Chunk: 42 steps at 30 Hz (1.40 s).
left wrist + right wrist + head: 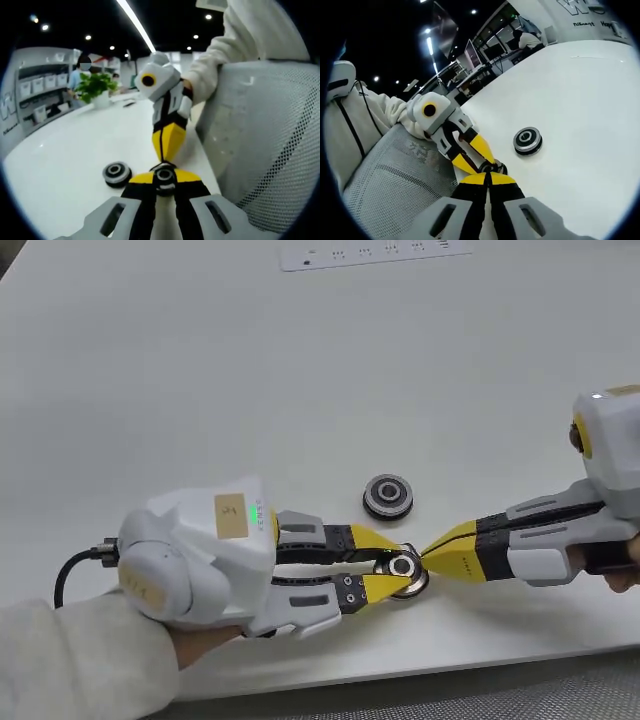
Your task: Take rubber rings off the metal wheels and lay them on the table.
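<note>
Two metal wheels [403, 567] [388, 496], two handheld grippers, left gripper [398, 566] and right gripper [432, 550], one white table [200, 360], one power strip [375, 254], one black cable [75, 565], one green light [254, 515], one potted plant [95, 87], one mesh chair [265, 130], one person far back [80, 75]

Likely an office, storage shelves [37, 95], potted plant [95, 86], mesh chair [265, 135]

One black-ringed metal wheel [388, 495] is lying flat on the table [250, 370]; a second wheel [403, 567] is being clamped just beside it
</note>
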Available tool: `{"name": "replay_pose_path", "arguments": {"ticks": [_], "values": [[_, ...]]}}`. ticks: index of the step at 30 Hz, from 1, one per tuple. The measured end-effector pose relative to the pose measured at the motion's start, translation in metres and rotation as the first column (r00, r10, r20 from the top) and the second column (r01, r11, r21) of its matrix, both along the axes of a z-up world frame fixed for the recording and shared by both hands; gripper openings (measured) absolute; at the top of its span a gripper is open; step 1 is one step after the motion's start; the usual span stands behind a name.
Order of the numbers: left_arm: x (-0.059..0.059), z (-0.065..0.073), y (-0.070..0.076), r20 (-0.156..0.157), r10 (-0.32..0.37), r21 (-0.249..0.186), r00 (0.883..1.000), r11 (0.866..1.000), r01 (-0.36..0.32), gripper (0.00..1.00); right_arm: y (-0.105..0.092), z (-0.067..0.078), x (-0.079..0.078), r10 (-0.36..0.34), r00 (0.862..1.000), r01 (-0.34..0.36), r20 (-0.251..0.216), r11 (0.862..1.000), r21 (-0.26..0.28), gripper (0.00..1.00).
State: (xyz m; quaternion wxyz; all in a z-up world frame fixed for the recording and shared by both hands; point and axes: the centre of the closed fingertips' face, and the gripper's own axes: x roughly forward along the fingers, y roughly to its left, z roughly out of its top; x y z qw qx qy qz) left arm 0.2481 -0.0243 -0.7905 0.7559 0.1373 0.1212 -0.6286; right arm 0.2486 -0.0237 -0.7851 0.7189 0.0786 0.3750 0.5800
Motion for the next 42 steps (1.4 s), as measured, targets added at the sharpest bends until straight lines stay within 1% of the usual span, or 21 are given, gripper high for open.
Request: {"name": "replay_pose_path", "arguments": {"ticks": [13, 14, 15, 16, 17, 18, 19, 25, 28, 29, 32, 33, 34, 37, 38, 40, 41, 42], "values": [[0.0, 0.0, 0.0, 0.001, 0.0, 0.001, 1.0, 1.0, 0.0, 0.14, 0.002, 0.003, -0.001, 0.009, 1.0, -0.009, -0.002, 1.0, 0.009, 0.0], [0.001, 0.0, 0.001, 0.001, 0.0, 0.001, 1.0, 1.0, 0.0, 0.14, 0.003, 0.004, -0.002, 0.015, 1.0, -0.015, -0.001, 1.0, 0.015, 0.0], [0.001, 0.0, 0.001, 0.002, 0.001, 0.001, 1.0, 1.0, -0.001, 0.14, 0.006, 0.009, -0.003, 0.02, 1.0, -0.02, -0.003, 0.999, 0.039, 0.0], [0.001, 0.0, 0.001, 0.002, 0.0, 0.001, 1.0, 1.0, 0.0, 0.14, 0.006, 0.011, -0.001, 0.011, 1.0, -0.011, 0.003, 0.999, 0.042, 0.0], [0.001, 0.0, 0.001, 0.001, 0.001, 0.001, 1.0, 1.0, -0.001, 0.14, 0.005, 0.01, 0.0, 0.014, 1.0, -0.014, 0.01, 0.999, 0.033, 0.0], [0.001, 0.0, 0.001, 0.002, 0.001, 0.001, 1.0, 1.0, -0.001, 0.14, 0.006, 0.01, 0.0, 0.016, 1.0, -0.016, 0.011, 0.999, 0.035, 0.0], [0.001, 0.0, 0.001, 0.002, 0.001, 0.001, 1.0, 1.0, -0.001, 0.14, 0.006, 0.012, 0.0, 0.01, 1.0, -0.01, 0.002, 0.999, 0.051, 0.0], [0.001, 0.0, 0.001, 0.001, 0.0, 0.003, 1.0, 1.0, 0.0, 0.14, 0.005, 0.01, 0.001, 0.005, 1.0, -0.005, 0.002, 0.999, 0.042, 0.0], [0.0, 0.001, 0.0, 0.005, -0.004, 0.019, 1.0, 1.0, 0.004, 0.14, 0.003, 0.005, 0.003, 0.0, 1.0, -0.001, 0.01, 1.0, 0.013, 0.0], [0.001, 0.001, 0.0, 0.001, -0.004, 0.026, 1.0, 1.0, 0.004, 0.14, 0.001, 0.002, 0.004, -0.001, 1.0, 0.001, 0.018, 1.0, -0.002, 0.0], [0.001, 0.002, 0.001, -0.014, -0.005, 0.042, 1.0, 0.999, 0.005, 0.14, 0.002, 0.003, 0.004, -0.005, 1.0, 0.005, 0.015, 1.0, 0.003, 0.0], [0.001, 0.002, 0.001, -0.024, -0.001, 0.044, 1.0, 0.999, 0.002, 0.14, 0.001, 0.003, 0.005, -0.004, 1.0, 0.004, 0.022, 1.0, -0.003, 0.0], [0.0, 0.003, 0.003, -0.042, -0.006, 0.049, 0.999, 0.999, 0.008, 0.15, 0.001, 0.003, 0.005, -0.004, 1.0, 0.004, 0.022, 1.0, -0.005, 0.0], [0.001, 0.006, 0.006, -0.043, -0.004, 0.063, 0.999, 0.998, 0.007, 0.16, 0.001, 0.003, 0.005, -0.008, 1.0, 0.008, 0.015, 1.0, -0.005, 0.0], [0.001, 0.01, 0.008, -0.044, -0.004, 0.059, 0.999, 0.998, 0.007, 0.16, 0.001, 0.003, 0.005, -0.009, 1.0, 0.009, 0.013, 1.0, -0.005, 0.0], [0.002, 0.015, 0.009, -0.042, -0.005, 0.059, 0.999, 0.998, 0.007, 0.21, 0.001, 0.004, 0.005, -0.015, 1.0, 0.015, 0.013, 1.0, -0.005, 0.0], [0.004, 0.017, 0.012, -0.038, 0.0, 0.068, 0.999, 0.998, 0.002, 0.25, 0.001, 0.006, 0.006, -0.019, 1.0, 0.019, 0.013, 1.0, -0.001, 0.0], [0.005, 0.019, 0.013, -0.033, 0.001, 0.071, 0.999, 0.997, 0.001, 0.31, 0.001, 0.008, 0.007, -0.024, 1.0, 0.024, 0.013, 1.0, 0.004, 0.0]]}}
